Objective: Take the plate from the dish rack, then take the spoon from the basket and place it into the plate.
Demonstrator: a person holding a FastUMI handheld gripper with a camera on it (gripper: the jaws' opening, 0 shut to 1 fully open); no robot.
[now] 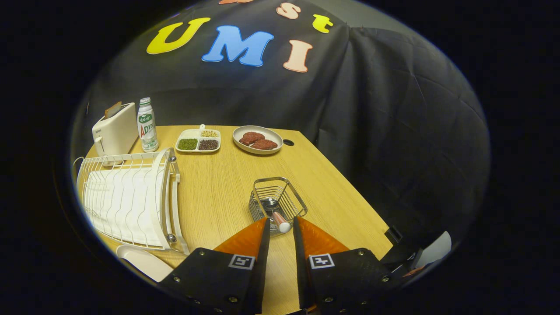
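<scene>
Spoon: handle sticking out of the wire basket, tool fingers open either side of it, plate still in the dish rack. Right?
Not quite. In the gripper view the plate lies on the table beside the dish rack. The spoon handle does stick out of the basket, tool open around it.

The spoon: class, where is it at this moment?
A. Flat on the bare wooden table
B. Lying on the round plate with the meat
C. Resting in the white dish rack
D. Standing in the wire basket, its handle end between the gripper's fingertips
D: the spoon stands in the wire basket, handle end poking up between the tips of the gripper, fingers slightly apart.
</scene>
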